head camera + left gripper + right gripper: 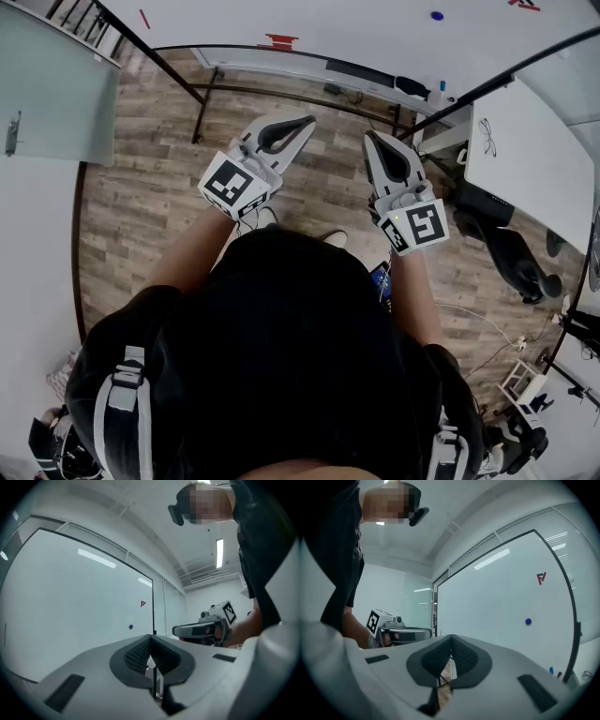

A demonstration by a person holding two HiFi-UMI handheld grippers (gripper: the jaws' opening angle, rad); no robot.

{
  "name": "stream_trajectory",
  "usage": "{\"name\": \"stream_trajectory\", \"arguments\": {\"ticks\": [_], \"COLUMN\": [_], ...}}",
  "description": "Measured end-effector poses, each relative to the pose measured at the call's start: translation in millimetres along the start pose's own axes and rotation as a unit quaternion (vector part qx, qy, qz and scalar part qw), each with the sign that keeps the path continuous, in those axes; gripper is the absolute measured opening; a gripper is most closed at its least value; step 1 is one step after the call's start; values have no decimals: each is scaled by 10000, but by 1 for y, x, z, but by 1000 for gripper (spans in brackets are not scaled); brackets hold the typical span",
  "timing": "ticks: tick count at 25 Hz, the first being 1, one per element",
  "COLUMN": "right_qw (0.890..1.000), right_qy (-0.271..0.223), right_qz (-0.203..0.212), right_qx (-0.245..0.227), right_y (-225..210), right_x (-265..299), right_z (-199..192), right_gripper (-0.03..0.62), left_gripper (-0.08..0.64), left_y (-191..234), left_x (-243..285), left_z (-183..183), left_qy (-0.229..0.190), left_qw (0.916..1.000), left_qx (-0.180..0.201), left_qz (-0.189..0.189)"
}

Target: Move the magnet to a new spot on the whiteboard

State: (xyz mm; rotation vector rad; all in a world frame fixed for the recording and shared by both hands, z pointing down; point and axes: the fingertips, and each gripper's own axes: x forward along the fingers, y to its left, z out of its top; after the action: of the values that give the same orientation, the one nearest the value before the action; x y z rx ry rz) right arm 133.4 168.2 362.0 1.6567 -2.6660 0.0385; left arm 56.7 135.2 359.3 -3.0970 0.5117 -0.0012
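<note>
A small round blue magnet (436, 16) sticks to the whiteboard (375, 28) at the upper right, well beyond both grippers. It shows too as the blue magnet (131, 626) in the left gripper view and the blue magnet (528, 621) in the right gripper view. My left gripper (307, 120) and right gripper (369, 138) are held side by side over the wooden floor, pointing toward the board. Both are shut with nothing between the jaws. The left gripper (151, 640) and right gripper (451, 639) show their ribbed pads meeting at the tip.
Red marks (279, 41) sit on the board, with a red logo (541, 578) above the magnet. The board's tray (412, 86) holds an eraser and markers. A white table (534, 169) and black chair (511, 255) stand at the right, a glass panel (56, 84) at the left.
</note>
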Motion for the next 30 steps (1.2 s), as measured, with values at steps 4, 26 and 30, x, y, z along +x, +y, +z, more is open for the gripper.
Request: {"name": "stream_trajectory", "arguments": {"ticks": [4,26,30], "right_qw": [10000,9988,9981], "right_qy": [12,163,211], "right_qz": [-59,-352,-480], "right_qx": [-25,299,323], "right_y": [6,85,96], "right_x": [-3,81,95], "right_z": [2,-12,-17], "right_gripper": [-5,-3,-3], "left_gripper": [5,5,5], "left_y": [-3,66,85], "left_x": [-7,-84,-96], "left_z": [3,-12,-17], "left_qy": [9,148,140], "left_qw": [10000,9995,9994], "left_qx": [-19,-63,-127], "left_qz": [33,-264,-303]}}
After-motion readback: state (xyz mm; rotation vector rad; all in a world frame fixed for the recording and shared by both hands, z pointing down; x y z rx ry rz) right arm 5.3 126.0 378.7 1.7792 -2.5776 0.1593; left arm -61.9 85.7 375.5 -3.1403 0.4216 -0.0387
